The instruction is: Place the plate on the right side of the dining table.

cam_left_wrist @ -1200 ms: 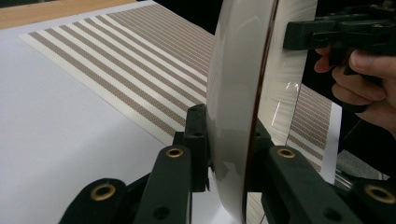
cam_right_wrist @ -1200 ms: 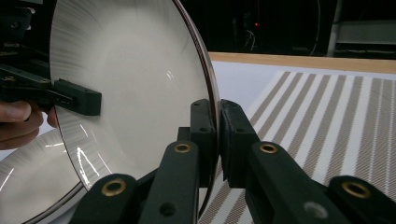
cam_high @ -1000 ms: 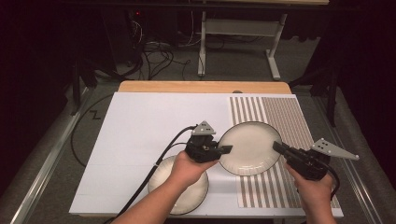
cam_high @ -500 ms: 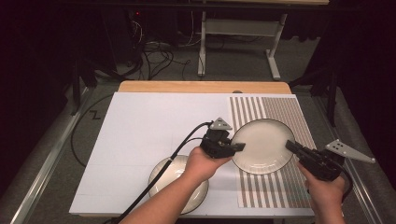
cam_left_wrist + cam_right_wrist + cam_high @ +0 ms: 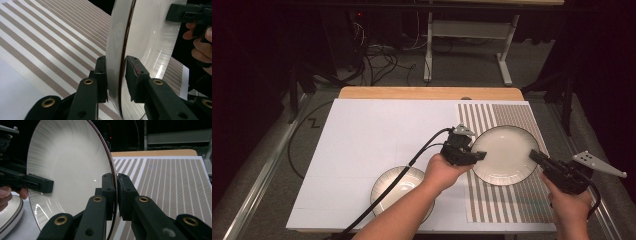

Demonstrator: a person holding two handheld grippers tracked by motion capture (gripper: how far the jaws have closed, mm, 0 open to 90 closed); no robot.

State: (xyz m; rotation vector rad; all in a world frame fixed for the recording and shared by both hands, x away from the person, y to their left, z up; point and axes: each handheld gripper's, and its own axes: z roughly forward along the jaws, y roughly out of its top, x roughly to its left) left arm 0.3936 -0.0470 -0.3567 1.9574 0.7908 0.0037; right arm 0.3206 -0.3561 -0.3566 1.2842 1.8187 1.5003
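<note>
A white plate [image 5: 504, 152] with a dark rim is held between two grippers above a striped mat [image 5: 512, 200]. Its left edge is clamped by the left gripper [image 5: 479, 155], whose jaws are closed on the rim, one pad on each face. Its right edge is pinched in the same way by the right gripper [image 5: 536, 156]. A second plate [image 5: 389, 187] is seen on the white table [image 5: 362, 135], near the left gripper and partly hidden under the left forearm. Beyond the table, cables [image 5: 377, 52] are seen on the floor.
</note>
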